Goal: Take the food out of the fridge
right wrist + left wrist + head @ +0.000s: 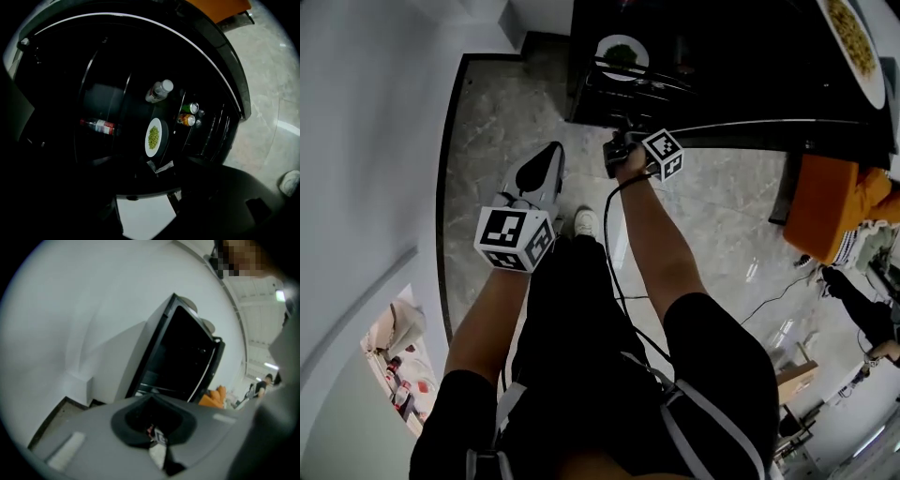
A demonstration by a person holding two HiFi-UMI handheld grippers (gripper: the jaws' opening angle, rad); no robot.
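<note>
Head view: plate of green food (622, 53), flat and face up on a shelf inside the open black fridge (769, 84); right gripper (617, 150) held out at the fridge mouth, apparently lined up to reach for the plate; left gripper (546, 164) low over the floor, likely idle. Left gripper view: jaws pressed together on nothing, aimed at the fridge's outer side. Right gripper view: jaws spread and empty, looking into the interior; the round plate reads as a narrow oval, long axis up-down, rim toward the gripper, near two cans (189, 114), a white-capped bottle (159, 90) and a red-labelled bottle (98, 125).
</note>
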